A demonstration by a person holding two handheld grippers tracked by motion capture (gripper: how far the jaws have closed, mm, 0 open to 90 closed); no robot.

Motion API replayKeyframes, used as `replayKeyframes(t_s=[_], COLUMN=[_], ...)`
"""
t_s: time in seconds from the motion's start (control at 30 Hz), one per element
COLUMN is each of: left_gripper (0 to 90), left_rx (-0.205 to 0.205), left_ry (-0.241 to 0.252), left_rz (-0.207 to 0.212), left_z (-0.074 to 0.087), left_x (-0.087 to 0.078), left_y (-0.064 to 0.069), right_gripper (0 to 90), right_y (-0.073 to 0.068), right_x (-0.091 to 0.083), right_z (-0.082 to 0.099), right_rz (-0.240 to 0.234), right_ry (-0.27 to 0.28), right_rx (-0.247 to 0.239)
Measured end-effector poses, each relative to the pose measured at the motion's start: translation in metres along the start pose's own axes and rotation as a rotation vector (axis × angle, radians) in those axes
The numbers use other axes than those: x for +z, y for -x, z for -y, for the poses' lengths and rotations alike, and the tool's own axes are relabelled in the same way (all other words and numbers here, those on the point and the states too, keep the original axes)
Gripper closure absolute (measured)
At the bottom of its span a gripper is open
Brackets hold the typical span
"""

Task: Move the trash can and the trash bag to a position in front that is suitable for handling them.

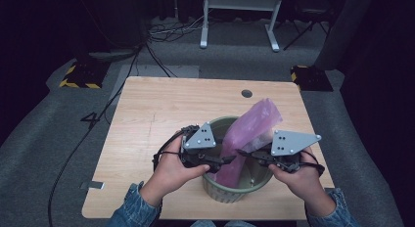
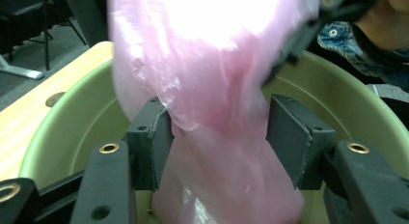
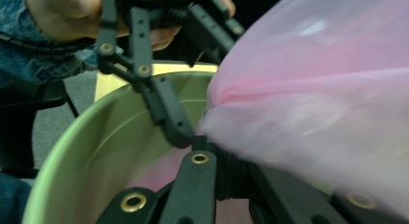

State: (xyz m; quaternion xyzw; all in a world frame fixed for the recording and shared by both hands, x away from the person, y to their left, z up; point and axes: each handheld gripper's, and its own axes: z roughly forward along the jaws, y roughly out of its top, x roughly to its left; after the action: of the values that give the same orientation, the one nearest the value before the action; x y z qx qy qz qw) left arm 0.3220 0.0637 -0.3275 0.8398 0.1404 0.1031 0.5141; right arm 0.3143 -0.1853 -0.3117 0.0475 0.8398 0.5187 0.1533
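Between left gripper [image 2: 219,137] jaws, pink bag [image 2: 212,89]

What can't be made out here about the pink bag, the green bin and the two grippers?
- Bottom of the green bin: covered by the pink bag in the high view.
- Right gripper pads: in the right gripper view, the bag drapes over them, so the pinch itself is hidden.
- Bag's upper end: blurred and overexposed in the left gripper view, cut by the top edge.
- Left gripper: bag between its jaws; contact on the right pad unclear.
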Motion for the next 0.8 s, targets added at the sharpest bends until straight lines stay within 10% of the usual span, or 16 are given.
replayKeyframes(t_s=[0.1, 0.17, 0.27, 0.4, 0.67, 0.8], left_gripper=[47.6, 73.7, 86.0, 89.0, 88.8, 87.9], left_rx=[0.011, 0.025, 0.026, 0.022, 0.018, 0.038], left_ry=[-0.024, -0.030, -0.011, -0.003, -0.002, -0.027], left_rz=[0.011, 0.002, 0.005, -0.025, -0.011, 0.011], left_z=[0.002, 0.006, 0.008, 0.011, 0.014, 0.009], left_x=[0.002, 0.001, -0.003, -0.008, -0.009, -0.006], left_y=[0.000, 0.000, 0.000, 0.003, 0.005, 0.008], right_gripper=[90.0, 90.0, 86.3, 52.1, 28.4, 25.4], right_y=[-0.003, -0.002, -0.002, -0.002, 0.011, 0.018], right_x=[0.005, 0.006, 0.005, -0.007, -0.033, -0.035], right_z=[0.000, 0.001, 0.002, 0.006, 0.012, 0.008], right_rz=[0.002, -0.010, -0.006, 0.029, 0.159, 0.147], right_ry=[-0.016, -0.016, -0.016, 0.005, 0.037, 0.064], right_rx=[-0.017, 0.000, 0.009, 0.108, 0.247, 0.263])
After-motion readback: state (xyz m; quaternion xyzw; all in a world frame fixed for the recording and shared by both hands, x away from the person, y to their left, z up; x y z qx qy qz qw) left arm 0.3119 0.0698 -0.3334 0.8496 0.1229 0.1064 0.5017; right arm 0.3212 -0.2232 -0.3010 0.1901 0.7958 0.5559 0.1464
